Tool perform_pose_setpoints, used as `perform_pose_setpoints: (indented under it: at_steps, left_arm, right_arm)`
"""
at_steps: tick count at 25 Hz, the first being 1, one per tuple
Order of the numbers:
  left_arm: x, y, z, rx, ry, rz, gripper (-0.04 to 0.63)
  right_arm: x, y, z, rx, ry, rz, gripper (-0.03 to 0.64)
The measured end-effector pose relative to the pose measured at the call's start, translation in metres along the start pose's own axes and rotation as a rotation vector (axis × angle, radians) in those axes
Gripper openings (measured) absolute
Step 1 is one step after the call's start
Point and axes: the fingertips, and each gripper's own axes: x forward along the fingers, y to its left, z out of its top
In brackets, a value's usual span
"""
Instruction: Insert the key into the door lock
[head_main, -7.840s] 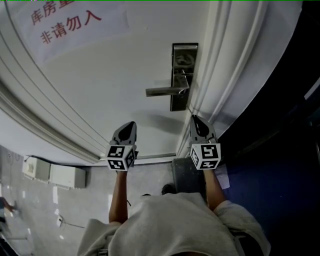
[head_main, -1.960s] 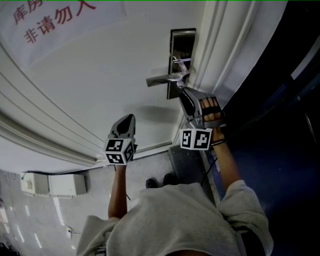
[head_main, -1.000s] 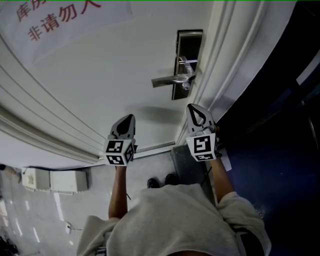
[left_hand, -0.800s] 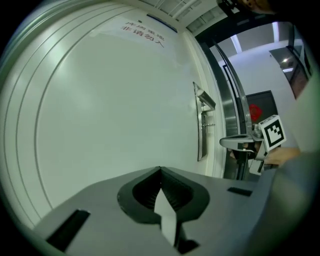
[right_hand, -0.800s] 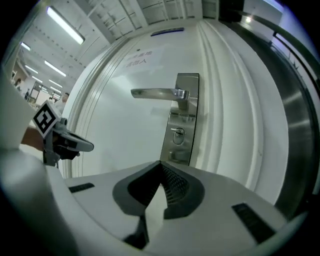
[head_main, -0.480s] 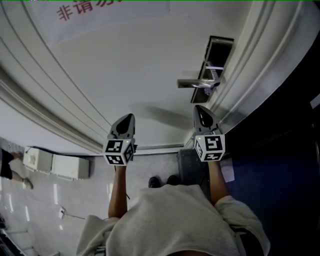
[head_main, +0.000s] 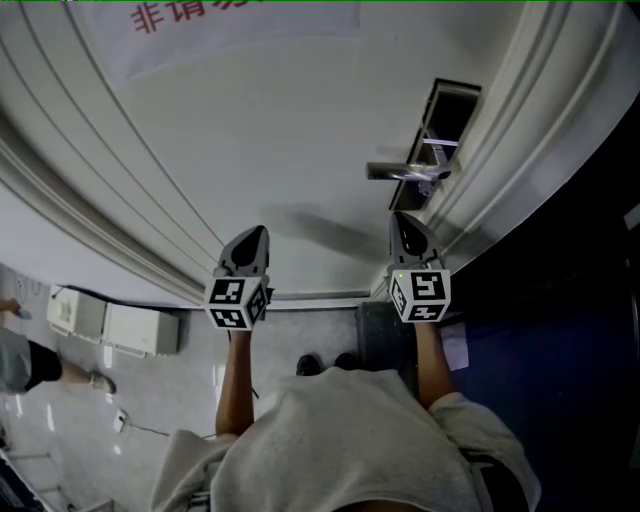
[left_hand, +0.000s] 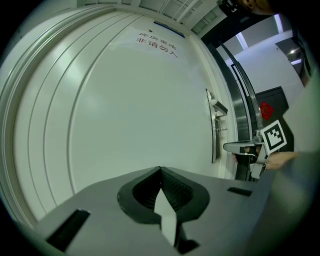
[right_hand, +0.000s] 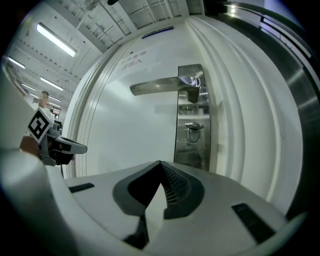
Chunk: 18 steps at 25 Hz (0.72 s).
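A steel lock plate (head_main: 447, 124) with a lever handle (head_main: 400, 171) sits near the right edge of the white door (head_main: 260, 130). The key (head_main: 441, 143) sticks out of the lock; in the right gripper view it is the key (right_hand: 194, 129) with its ring, below the handle (right_hand: 160, 85) on the plate (right_hand: 193, 145). My right gripper (head_main: 401, 219) is shut and empty, just below the handle and apart from it. My left gripper (head_main: 262, 232) is also shut and empty, further left, facing bare door. Its own view shows the plate (left_hand: 214, 131) and the right gripper (left_hand: 239, 148).
A red-lettered sign (head_main: 200, 14) hangs on the door. The moulded door frame (head_main: 530, 140) runs along the right, with a dark opening beyond. On the floor lie a white box (head_main: 115, 327) and a dark bin (head_main: 382, 335). A person (head_main: 30, 362) walks at far left.
The right gripper has rolled so its marker cube faces up and stays below the handle. The view has swung, so the lock sits further right. A person has appeared at far left.
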Motion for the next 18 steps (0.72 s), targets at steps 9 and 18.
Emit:
perform_pose_setpoints:
  at_steps: [9,18]
  left_arm:
    - [0.007,-0.002,-0.002,-0.008,0.004,-0.021,0.017]
    - [0.015,-0.009,-0.004,-0.008,0.007,-0.041,0.017]
  right_arm:
    - [0.000,-0.002,0.000,-0.001,0.012,-0.015,0.021]
    - [0.002,-0.004,-0.003,-0.021,0.021,-0.020,0.021]
